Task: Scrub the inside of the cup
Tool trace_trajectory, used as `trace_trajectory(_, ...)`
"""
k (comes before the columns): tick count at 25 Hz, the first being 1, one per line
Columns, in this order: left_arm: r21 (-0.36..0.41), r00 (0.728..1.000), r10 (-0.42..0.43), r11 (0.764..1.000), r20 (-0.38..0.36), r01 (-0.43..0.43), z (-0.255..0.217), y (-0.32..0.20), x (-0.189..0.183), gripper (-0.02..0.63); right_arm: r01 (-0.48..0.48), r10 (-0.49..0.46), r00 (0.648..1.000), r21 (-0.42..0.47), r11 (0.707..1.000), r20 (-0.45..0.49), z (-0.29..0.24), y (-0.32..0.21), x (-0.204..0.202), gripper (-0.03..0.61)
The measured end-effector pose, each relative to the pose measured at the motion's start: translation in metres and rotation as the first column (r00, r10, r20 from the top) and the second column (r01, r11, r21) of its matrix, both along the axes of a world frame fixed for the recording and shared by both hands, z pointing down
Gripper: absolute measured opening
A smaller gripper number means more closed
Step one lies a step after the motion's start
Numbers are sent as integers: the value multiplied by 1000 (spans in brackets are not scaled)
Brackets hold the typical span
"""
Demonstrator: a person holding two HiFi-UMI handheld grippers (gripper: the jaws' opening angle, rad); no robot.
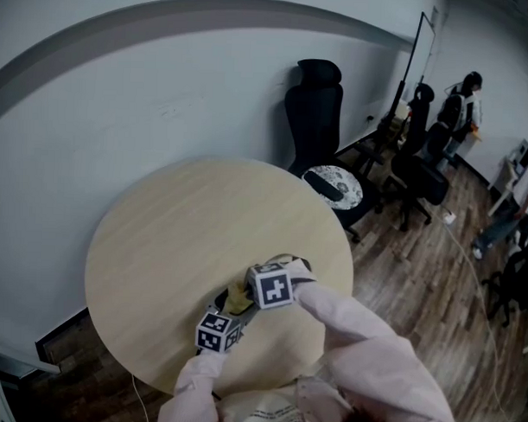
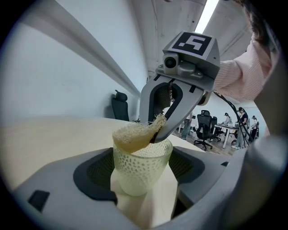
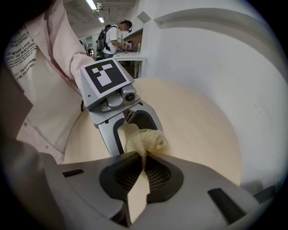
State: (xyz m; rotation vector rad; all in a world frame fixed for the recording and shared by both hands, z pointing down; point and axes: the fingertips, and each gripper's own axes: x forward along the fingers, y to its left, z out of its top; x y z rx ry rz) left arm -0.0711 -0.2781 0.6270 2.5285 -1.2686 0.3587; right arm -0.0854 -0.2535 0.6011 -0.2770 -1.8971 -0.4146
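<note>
Jaws: left (image 2: 143, 157) round cup (image 2: 140, 176), right (image 3: 144, 158) on sponge (image 3: 145, 140)

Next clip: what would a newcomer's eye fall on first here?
A pale green, translucent, dimpled cup sits clamped in the left claw over the round light wooden table. The right claw pinches a coarse yellowish sponge at the cup's rim. A black office chair stands behind the table.

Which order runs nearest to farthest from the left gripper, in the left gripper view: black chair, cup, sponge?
1. Cup, between its jaws.
2. Sponge, resting on the cup's rim.
3. Black chair, far back, left of centre.
</note>
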Motion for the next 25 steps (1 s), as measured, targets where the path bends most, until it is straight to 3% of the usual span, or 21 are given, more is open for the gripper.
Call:
trace_trajectory(12,1,1000,-3,1000,1,3,0,0,1,371,-14,10,995,-45,999,-97,7,-5,-4,25)
trace_trajectory(25,-9,1000,-3,1000,5,3,4,1,-1,371,-80,73,990,-55,995,-119,9,-15,-14,25)
